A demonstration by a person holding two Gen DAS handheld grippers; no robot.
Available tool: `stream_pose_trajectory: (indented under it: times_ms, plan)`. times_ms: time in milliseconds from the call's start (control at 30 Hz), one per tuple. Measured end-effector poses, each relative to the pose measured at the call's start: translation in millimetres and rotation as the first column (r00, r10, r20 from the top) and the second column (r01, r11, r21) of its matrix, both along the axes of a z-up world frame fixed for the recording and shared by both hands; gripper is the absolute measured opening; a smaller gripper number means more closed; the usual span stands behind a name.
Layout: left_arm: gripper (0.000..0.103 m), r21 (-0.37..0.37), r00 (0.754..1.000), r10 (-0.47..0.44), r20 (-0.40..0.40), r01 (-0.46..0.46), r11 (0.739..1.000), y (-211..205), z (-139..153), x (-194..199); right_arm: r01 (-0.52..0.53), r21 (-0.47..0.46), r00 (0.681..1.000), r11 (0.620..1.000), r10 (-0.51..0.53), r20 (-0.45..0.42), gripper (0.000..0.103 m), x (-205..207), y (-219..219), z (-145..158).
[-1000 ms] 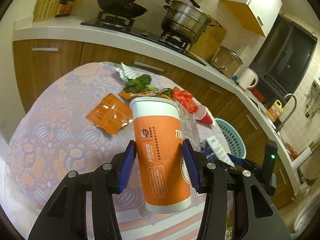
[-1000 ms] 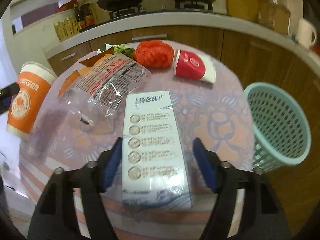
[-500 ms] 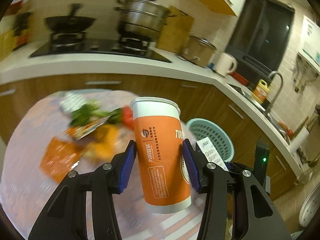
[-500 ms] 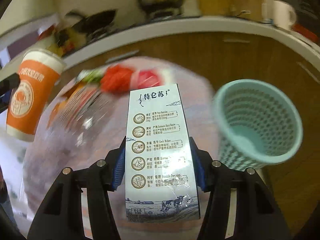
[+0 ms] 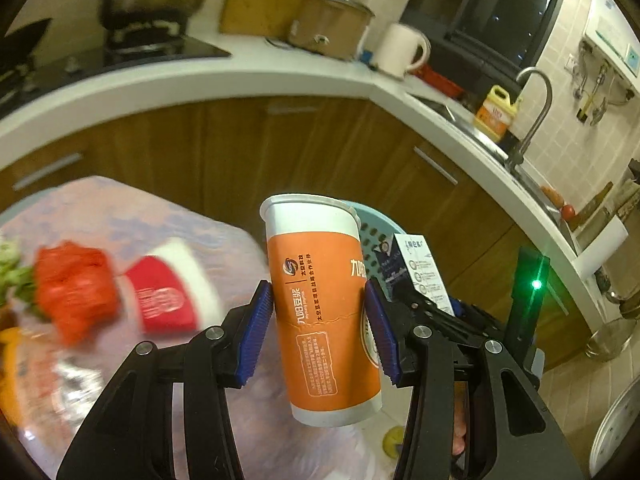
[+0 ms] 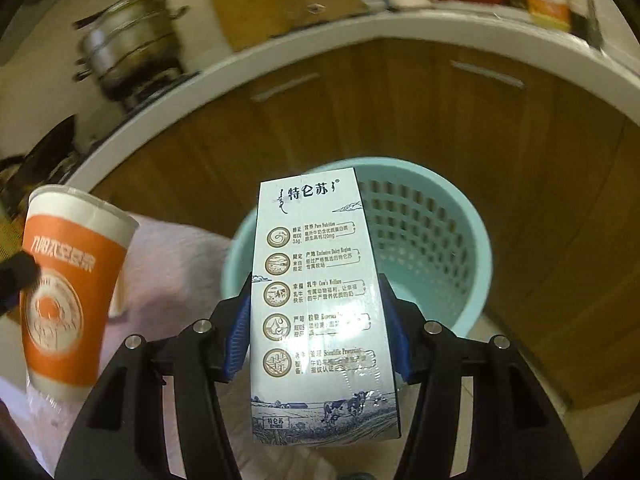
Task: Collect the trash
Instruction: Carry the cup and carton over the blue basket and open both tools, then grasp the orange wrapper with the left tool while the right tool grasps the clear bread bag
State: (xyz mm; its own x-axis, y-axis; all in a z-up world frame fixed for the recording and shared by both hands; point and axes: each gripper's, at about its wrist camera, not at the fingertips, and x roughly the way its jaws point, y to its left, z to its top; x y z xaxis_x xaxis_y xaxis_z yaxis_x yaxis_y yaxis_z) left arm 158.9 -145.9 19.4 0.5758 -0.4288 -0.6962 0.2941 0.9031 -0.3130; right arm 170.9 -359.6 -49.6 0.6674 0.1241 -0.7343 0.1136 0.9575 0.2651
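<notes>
My left gripper (image 5: 320, 330) is shut on a tall orange paper cup (image 5: 320, 304), held upright above the table's right edge. In the right wrist view the same cup (image 6: 64, 284) hangs at the far left. My right gripper (image 6: 318, 332) is shut on a white and blue milk carton (image 6: 320, 304), its blue pads pressing both sides. The carton (image 5: 424, 272) shows behind the cup in the left view. Directly beyond the carton stands a light blue mesh trash basket (image 6: 432, 232) on the floor; only a strip of its rim (image 5: 372, 220) shows past the cup.
On the patterned tablecloth (image 5: 180, 224) lie a red paper cup (image 5: 168, 292) on its side, a crumpled red bag (image 5: 76, 288) and greens at the left edge. Brown cabinets (image 6: 400, 112) under a white counter curve behind the basket. A sink tap (image 5: 536, 112) stands at the right.
The right gripper closed on the milk carton and lifted it off the table. Both grippers swung right toward the basket, which now sits behind the carton; the table slid left in both views.
</notes>
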Motion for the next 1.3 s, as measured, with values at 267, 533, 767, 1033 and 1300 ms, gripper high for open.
stream_pose_trajectory:
  times_ms: [267,533,767,1033,1300]
  plan:
    - [0.063,0.013,1.0,0.016,-0.023,-0.016,1.0,-36.2,-32.2,39.1,0.094,0.057,0.989,0.994,-0.087,-0.116,0.055,35.8,-32.5,-36.7]
    - [0.067,0.005,0.999,0.035,-0.021,-0.035,0.999,-25.4,-39.1,37.3,0.104,0.076,0.988,0.992,-0.094,-0.124,0.067,31.9,-46.4,-43.9]
    - [0.067,-0.004,0.998,0.042,0.05,-0.042,0.999,-1.8,-14.4,2.6,0.048,0.056,0.997,0.997,-0.044,-0.07,0.067,16.1,-28.3,-21.5]
    - [0.073,-0.001,0.976,0.096,0.197,-0.097,0.995,53.9,35.7,-68.3,-0.108,0.034,0.992,0.994,0.105,0.075,0.067,-15.0,38.2,33.2]
    - [0.08,-0.01,0.92,0.257,0.297,-0.266,0.964,158.3,63.9,-140.2,-0.347,-0.016,0.914,0.938,0.341,0.221,0.067,-57.2,147.3,77.2]
